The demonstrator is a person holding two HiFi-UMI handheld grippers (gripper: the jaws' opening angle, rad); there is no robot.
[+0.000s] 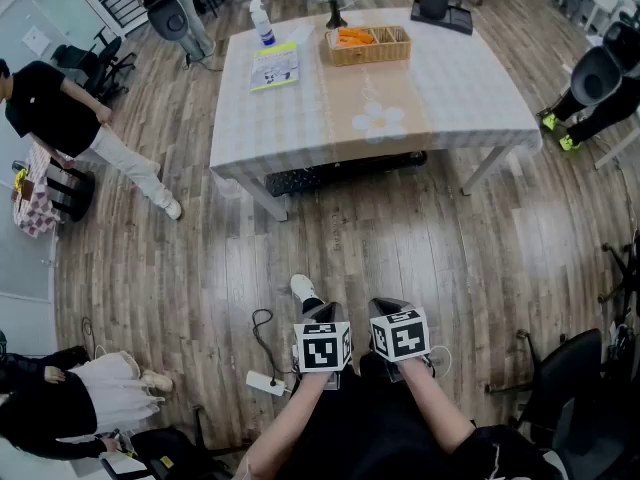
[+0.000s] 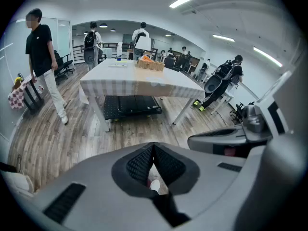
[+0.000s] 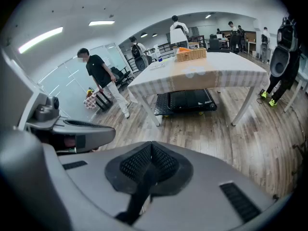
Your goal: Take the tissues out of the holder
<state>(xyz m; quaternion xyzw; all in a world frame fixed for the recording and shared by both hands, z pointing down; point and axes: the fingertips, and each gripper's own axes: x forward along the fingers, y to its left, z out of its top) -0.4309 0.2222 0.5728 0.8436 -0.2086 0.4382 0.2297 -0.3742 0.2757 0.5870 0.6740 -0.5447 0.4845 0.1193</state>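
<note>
Tissues untouched — left gripper (image 2: 153, 148), right gripper (image 3: 151, 146) (empty) closed.

My right gripper (image 3: 151, 146): jaws pressed together, nothing between. Left gripper (image 3: 72, 129) close at my left. Ahead, well apart, cloth-covered table (image 3: 231, 71) bearing a wicker basket (image 3: 191, 55). Person (image 3: 98, 71) in black beyond.

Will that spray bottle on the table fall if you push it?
Maybe: the spray bottle stands tall and narrow on the table, so a high push could tip it. It looks like light plastic, so a low push may just slide it.
</note>
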